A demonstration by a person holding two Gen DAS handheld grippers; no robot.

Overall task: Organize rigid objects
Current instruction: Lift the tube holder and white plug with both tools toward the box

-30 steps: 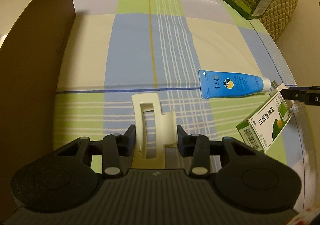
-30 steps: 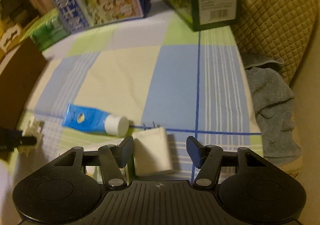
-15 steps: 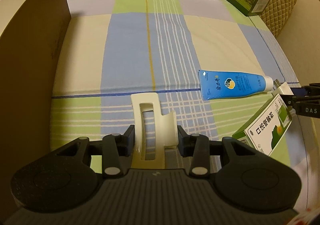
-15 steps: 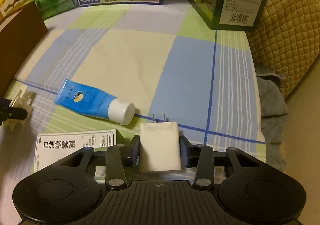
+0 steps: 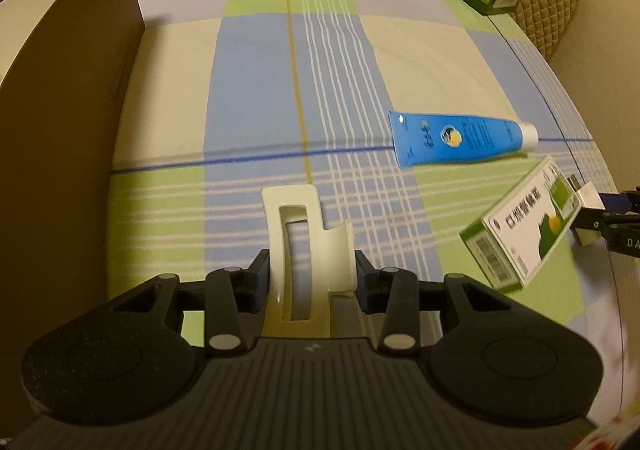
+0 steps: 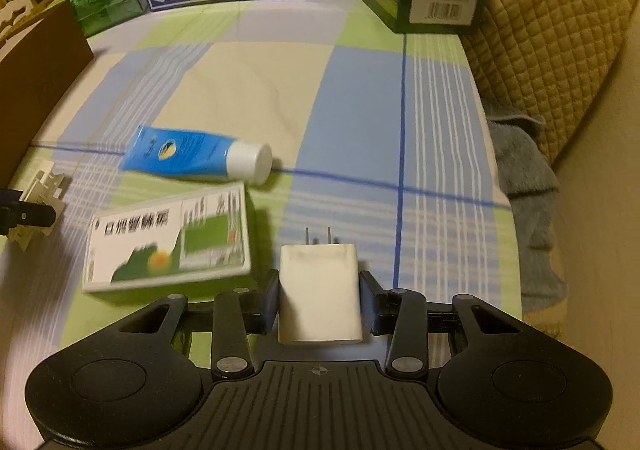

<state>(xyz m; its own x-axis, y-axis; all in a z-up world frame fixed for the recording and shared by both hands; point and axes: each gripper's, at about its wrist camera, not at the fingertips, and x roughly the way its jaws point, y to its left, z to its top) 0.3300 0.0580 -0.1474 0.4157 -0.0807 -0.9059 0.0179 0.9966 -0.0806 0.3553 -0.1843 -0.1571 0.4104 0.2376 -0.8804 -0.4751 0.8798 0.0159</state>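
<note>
Checked bedding [image 6: 360, 109] in blue, green and cream carries one blue tube [image 6: 192, 157] with a white cap and, at 6 o'clock from it, one green-and-white carton [image 6: 168, 238], while three printed cartons line the far edge at 12 o'clock and a brown cardboard box [image 5: 60, 121] walls off 9 o'clock in the left view. Left gripper [image 5: 310, 274] is clamped on one cream hair claw [image 5: 308, 242], raised over the cloth. Right gripper [image 6: 319, 298], jaws having just closed, pinches one white charger plug [image 6: 318, 290], prongs pointing to 12 o'clock, just right of the carton.
</note>
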